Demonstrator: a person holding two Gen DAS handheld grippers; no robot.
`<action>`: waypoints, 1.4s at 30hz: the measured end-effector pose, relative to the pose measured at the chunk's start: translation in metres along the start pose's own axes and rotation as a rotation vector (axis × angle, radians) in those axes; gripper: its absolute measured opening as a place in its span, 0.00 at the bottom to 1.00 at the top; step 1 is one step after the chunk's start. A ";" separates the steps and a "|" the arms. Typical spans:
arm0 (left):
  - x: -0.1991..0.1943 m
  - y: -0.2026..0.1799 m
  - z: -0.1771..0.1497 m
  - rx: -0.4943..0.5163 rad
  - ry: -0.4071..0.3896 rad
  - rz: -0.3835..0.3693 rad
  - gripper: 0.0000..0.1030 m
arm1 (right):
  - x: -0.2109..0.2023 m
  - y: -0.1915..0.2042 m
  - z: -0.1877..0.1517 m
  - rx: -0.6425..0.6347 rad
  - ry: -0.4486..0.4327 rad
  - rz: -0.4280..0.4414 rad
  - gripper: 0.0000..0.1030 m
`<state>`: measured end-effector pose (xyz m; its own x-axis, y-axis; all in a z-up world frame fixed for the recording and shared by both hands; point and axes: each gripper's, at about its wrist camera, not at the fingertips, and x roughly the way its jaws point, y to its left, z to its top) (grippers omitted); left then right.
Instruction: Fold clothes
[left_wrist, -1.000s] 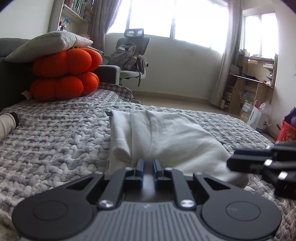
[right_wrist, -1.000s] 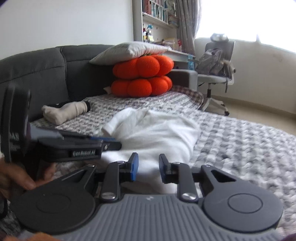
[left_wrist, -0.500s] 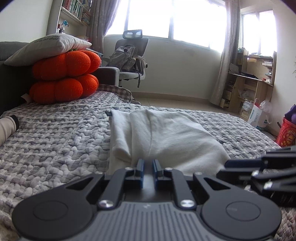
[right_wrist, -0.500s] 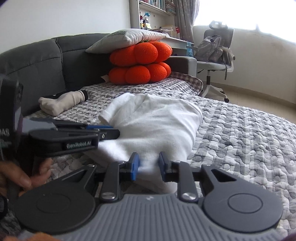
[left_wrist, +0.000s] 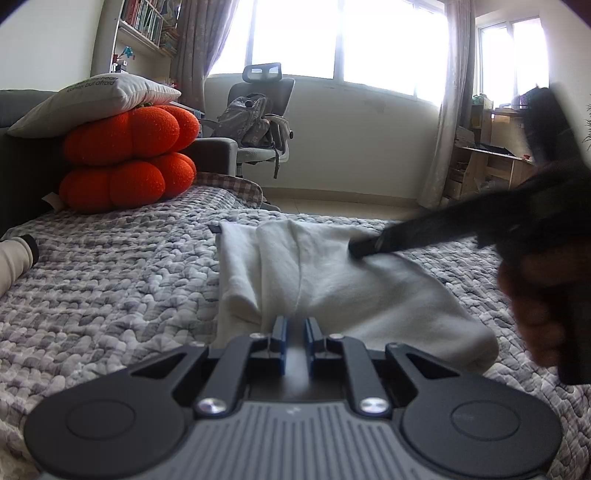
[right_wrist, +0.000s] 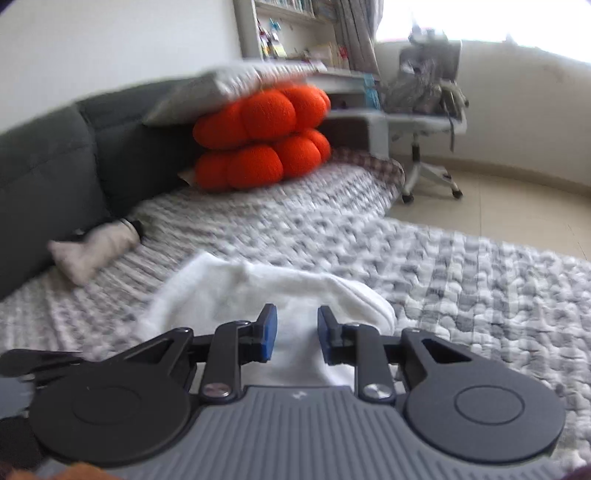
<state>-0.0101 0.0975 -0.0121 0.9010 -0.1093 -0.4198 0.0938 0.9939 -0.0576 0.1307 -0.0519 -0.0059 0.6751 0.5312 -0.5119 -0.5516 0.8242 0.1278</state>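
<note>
Over on the grey knit bed (left_wrist: 110, 280) the right gripper (right_wrist: 294, 328), jaws now spread wider, has swung forward over the white garment (left_wrist: 332, 280), while the left gripper (left_wrist: 294, 332) stays nearly shut at its near edge, probably lining up another fold.

1. White garment (left_wrist: 332, 280), plain.
2. Grey-and-white blanket (left_wrist: 110, 280), chunky mottled weave.
3. Bright orange cushions (left_wrist: 129, 158), lobed like pumpkins.
4. Off-white pillow (left_wrist: 96, 99), dark lettering.
5. Dark grey sofa (right_wrist: 55, 155).
6. Black left gripper (left_wrist: 294, 332), blue pads.
7. Black right gripper (right_wrist: 293, 332), blue pads.
8. Grey office chair (left_wrist: 262, 122).
</note>
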 end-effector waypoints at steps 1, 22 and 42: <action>0.000 0.000 0.000 0.000 0.000 -0.001 0.12 | 0.008 -0.001 -0.005 -0.007 0.022 -0.017 0.21; 0.000 -0.001 0.000 0.007 -0.002 -0.016 0.11 | 0.024 -0.007 -0.002 -0.017 0.088 -0.116 0.23; 0.003 -0.003 0.001 0.047 -0.004 -0.012 0.11 | 0.020 -0.007 0.005 0.056 0.070 -0.107 0.26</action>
<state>-0.0075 0.0946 -0.0122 0.9012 -0.1218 -0.4160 0.1247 0.9920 -0.0202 0.1502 -0.0466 -0.0130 0.6919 0.4260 -0.5829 -0.4485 0.8863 0.1153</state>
